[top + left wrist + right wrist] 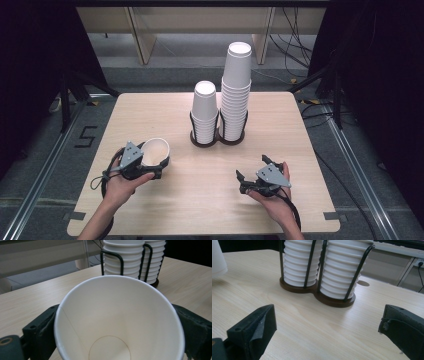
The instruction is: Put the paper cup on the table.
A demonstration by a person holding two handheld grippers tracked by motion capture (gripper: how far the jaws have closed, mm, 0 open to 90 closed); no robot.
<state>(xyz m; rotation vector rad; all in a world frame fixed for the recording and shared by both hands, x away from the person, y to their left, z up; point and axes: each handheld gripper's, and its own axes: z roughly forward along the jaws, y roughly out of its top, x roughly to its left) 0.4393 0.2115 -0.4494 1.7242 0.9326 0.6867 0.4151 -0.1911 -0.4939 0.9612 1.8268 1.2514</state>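
Observation:
A single white paper cup (155,152) sits between the jaws of my left gripper (158,166) at the table's front left, mouth up and tilted toward the camera. In the left gripper view the cup (120,320) is seen from its rim down to its base, with a black jaw pressed against each side. Two stacks of white cups stand upside down in a black wire holder (217,135) at the table's middle back: a short stack (205,112) and a tall stack (236,90). My right gripper (252,174) rests at the front right, jaws wide apart with nothing between them, pointing toward the holder (317,293).
The light wooden table (200,200) has bare wood between the two grippers and in front of the holder. Dark stands and cables flank the table on both sides. A pale bench stands on the floor behind it.

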